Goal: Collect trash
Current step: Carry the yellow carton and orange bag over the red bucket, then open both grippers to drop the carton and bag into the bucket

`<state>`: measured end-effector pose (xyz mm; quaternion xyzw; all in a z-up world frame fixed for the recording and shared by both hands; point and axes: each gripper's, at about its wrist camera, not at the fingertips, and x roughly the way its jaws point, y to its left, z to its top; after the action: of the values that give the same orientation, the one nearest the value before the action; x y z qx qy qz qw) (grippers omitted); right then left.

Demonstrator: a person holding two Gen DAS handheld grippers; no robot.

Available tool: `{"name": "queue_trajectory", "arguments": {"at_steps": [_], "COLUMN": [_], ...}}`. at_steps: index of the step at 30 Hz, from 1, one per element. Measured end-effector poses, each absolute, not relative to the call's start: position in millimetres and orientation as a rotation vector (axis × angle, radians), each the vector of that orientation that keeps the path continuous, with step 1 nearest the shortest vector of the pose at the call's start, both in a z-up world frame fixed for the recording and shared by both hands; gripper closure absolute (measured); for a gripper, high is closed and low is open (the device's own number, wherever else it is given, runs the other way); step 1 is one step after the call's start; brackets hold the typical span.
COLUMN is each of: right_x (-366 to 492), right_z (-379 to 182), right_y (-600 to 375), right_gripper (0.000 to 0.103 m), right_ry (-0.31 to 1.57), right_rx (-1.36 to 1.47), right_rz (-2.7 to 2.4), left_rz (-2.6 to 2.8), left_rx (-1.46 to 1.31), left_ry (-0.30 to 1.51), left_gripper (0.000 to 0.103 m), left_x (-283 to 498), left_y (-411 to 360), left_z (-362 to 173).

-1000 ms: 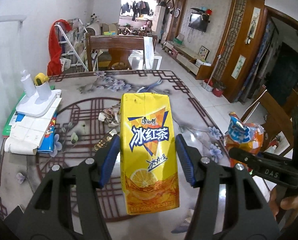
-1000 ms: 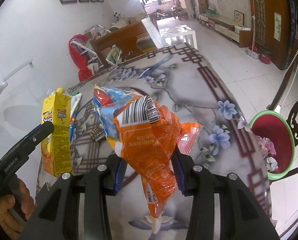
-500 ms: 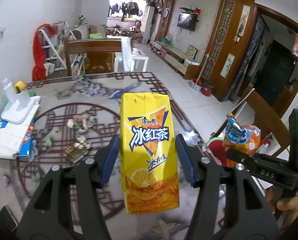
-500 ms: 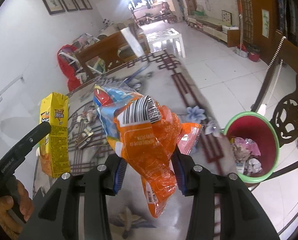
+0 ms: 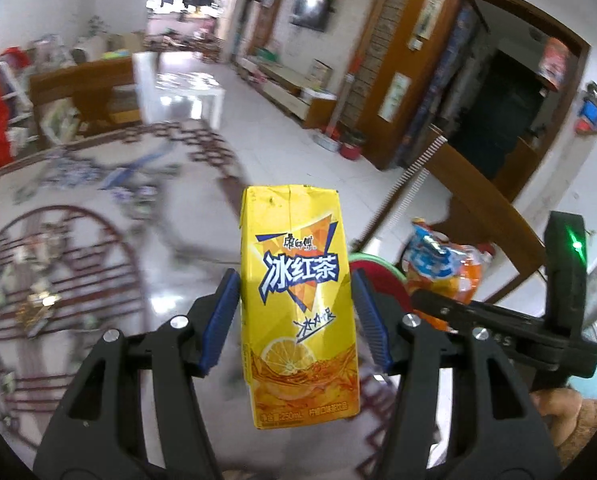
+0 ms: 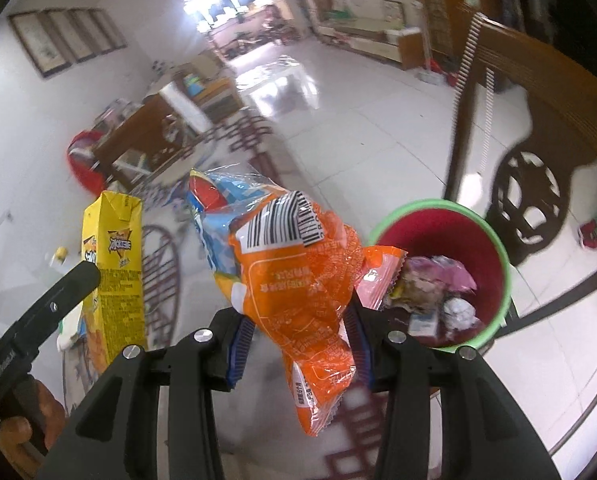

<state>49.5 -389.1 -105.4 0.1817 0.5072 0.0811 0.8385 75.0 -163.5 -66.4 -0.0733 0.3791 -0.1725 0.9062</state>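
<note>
A glossy desk (image 5: pixel 166 280) with a dark red lattice pattern and painted blue flowers is seen at the left of the left wrist view. Small scraps of wrapper litter (image 5: pixel 38 304) are noted lying on it, blurred. Beyond its edge, a white tiled floor (image 6: pixel 358 128) is observed. A red bin with a green rim (image 6: pixel 494 240) stands on that floor, with crumpled waste inside.

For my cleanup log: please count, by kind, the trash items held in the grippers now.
Yellow drink carton: 1
Orange snack wrapper: 1
Total: 2
</note>
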Motion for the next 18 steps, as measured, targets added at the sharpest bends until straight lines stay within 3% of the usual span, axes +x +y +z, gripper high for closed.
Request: {"name": "queue_trajectory", "arguments": {"at_steps": [18], "right_x": [64.0], "right_z": [-153.8], "right_y": [-500.4], "right_gripper": [0.06], "right_ry": [1.152], "right_rx": [0.467], "right_rz": [0.0], "left_rz": [-0.53], "left_rx": [-0.073], "left_ry": [0.904], "left_gripper": [0.048], "left_x": [139.5], "left_y": [-294.7], "left_z": [-109.5]}}
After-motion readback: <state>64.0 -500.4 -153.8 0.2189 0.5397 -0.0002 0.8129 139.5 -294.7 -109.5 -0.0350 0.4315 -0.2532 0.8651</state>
